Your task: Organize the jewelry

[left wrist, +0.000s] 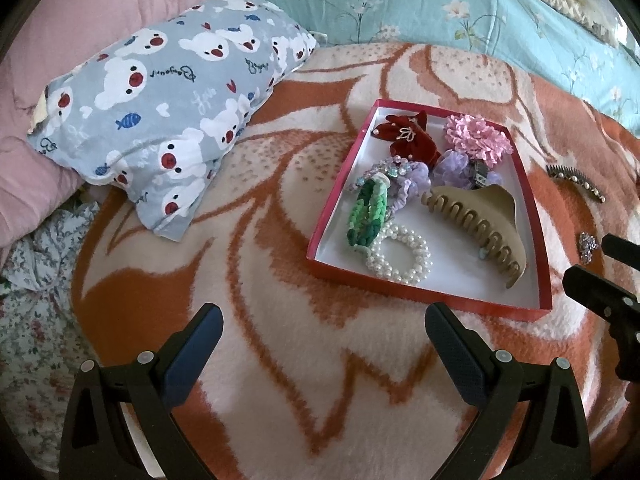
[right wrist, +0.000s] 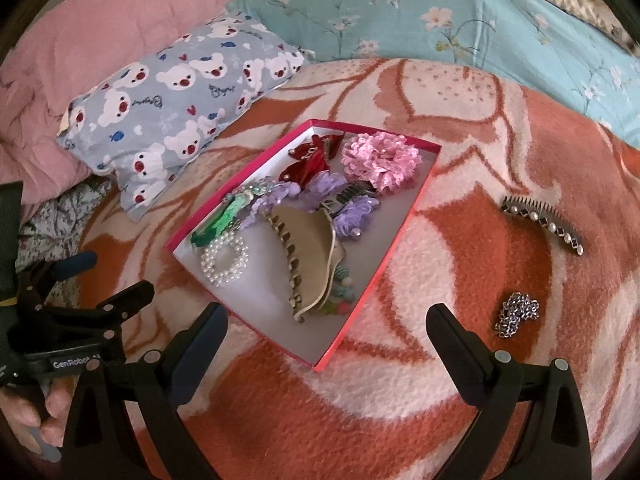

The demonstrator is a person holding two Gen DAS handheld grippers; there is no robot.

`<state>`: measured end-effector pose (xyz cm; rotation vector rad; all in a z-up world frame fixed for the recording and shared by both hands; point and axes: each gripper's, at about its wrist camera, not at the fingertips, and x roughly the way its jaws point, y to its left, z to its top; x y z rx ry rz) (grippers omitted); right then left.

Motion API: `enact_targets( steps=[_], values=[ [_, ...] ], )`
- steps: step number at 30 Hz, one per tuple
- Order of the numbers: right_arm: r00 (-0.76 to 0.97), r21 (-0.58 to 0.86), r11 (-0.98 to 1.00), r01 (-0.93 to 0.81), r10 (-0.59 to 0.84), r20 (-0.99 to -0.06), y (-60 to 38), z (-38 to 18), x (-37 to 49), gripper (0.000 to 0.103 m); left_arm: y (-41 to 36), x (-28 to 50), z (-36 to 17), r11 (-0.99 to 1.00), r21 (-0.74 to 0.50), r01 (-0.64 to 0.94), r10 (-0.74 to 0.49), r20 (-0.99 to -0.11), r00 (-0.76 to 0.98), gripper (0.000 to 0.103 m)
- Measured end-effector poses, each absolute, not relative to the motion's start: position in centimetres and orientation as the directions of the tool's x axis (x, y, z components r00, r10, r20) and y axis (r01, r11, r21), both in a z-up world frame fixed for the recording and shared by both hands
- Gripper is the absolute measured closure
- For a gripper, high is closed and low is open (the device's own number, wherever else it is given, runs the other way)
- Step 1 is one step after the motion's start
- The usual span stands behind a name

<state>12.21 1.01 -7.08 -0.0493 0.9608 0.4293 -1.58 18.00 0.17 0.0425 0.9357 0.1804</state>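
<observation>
Both tools hang above the bed, and both are released: the left gripper [left wrist: 324,316] has its jaws spread wide with nothing between them, poised over the orange-and-cream blanket [left wrist: 260,360] just short of the box's near edge. The right gripper [right wrist: 327,318] is spread just as wide and just as empty, its tips near the closest corner of the red box [right wrist: 384,258]. That shallow box, white inside, sits flat on the blanket and is crowded: a big beige claw clip [right wrist: 308,248] lies across the middle, a pearl bracelet [right wrist: 224,262] beside it near the front wall, a green knitted band [left wrist: 366,212] touching the pearls, purple scrunchies [left wrist: 452,164] behind, then a dark red bow [left wrist: 412,136] and a pink flower piece [left wrist: 476,138] at the far end. Out on the blanket, off to the box's right, two pieces lie loose and apart from each other: a hair comb with pearls [right wrist: 544,220] farther away, and a small silver chain [right wrist: 518,314] in a heap near the right gripper's right finger. A bear-print pillow [left wrist: 160,104] rests beyond the box to the left. In the right wrist view a hand [right wrist: 36,412] grips the other tool's handle.
</observation>
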Motion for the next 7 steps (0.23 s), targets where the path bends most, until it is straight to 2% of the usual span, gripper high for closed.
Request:
enact_targets(
  steps=[7],
  values=[
    [0.491, 0.192, 0.928, -0.320, 0.336, -0.804, 0.13, -7.92, 12.80, 0.003, 17.69, -0.68, 0.08, 0.988, 0.085, -0.128, 0.145, -0.790, 0.595, 0.001]
  ],
)
